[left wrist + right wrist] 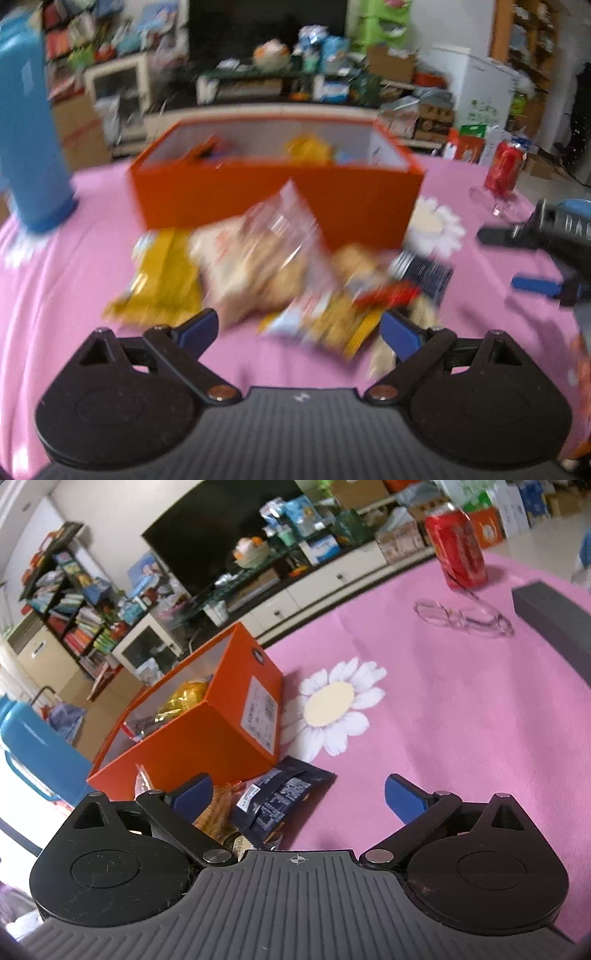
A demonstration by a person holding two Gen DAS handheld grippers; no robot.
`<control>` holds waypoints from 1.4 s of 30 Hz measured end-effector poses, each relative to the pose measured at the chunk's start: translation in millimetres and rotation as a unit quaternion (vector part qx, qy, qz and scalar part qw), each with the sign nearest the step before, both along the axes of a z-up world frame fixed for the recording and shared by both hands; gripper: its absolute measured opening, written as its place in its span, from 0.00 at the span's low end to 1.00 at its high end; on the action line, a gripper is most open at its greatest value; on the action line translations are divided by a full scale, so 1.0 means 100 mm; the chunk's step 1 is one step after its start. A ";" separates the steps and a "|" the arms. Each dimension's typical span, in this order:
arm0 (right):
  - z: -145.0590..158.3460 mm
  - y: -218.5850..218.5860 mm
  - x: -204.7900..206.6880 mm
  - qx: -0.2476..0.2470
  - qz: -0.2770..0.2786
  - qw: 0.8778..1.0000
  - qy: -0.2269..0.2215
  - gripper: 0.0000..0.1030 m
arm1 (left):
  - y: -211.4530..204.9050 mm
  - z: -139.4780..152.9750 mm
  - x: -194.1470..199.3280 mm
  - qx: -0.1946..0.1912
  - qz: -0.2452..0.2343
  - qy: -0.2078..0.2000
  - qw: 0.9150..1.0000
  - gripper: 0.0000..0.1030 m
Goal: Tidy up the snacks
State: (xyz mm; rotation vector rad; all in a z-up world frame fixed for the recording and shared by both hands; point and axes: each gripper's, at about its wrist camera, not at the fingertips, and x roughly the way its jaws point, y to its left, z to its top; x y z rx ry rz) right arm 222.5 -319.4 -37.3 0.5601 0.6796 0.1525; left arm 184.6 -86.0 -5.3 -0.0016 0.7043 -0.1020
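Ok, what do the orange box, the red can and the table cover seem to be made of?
Orange box: looks like matte cardboard, with crisp folded edges and a paper label. Red can: probably metal, glossy with highlights. Table cover: pink woven cloth, matte, printed with a daisy, with soft wrinkles showing.

Colour survey. Tablecloth (461, 709): pink, printed with a daisy (328, 703) of white petals and cream centre, ahead of the right gripper (298, 794). Box (277, 192): orange outside, pale grey-white inside, with a white label on its end; ahead of both grippers. Ahead of the left gripper (299, 326): yellow packet (162, 284); clear packet (258, 258) of beige contents; small red wrapper (388, 293), blurred. Dark navy packet (280, 797) with white print, between the right gripper's fingers. Pads blue, housings black on both. Can (456, 548): red, far right. Flask (29, 125): blue, far left.
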 end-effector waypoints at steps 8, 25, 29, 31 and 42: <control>0.01 -0.29 -0.03 0.042 -0.036 0.998 -0.002 0.84 | -0.57 -0.20 0.82 0.069 -0.031 0.013 0.997 0.72; -0.10 -0.13 0.06 0.021 -0.001 0.999 0.036 0.86 | -0.42 -0.23 -0.13 0.008 -0.115 0.069 0.991 0.48; -0.18 -0.01 0.09 -0.018 0.019 0.998 0.052 0.86 | -0.25 -0.23 -0.41 -0.003 -0.121 0.075 0.990 0.61; -0.22 0.04 0.04 -0.034 0.017 0.997 0.060 0.86 | -0.08 -0.17 -0.61 -0.021 -0.116 0.066 0.991 0.66; -0.17 0.55 -0.52 -0.074 0.056 0.995 0.025 0.86 | 0.68 -0.06 -0.60 -0.043 -0.023 0.046 0.998 0.74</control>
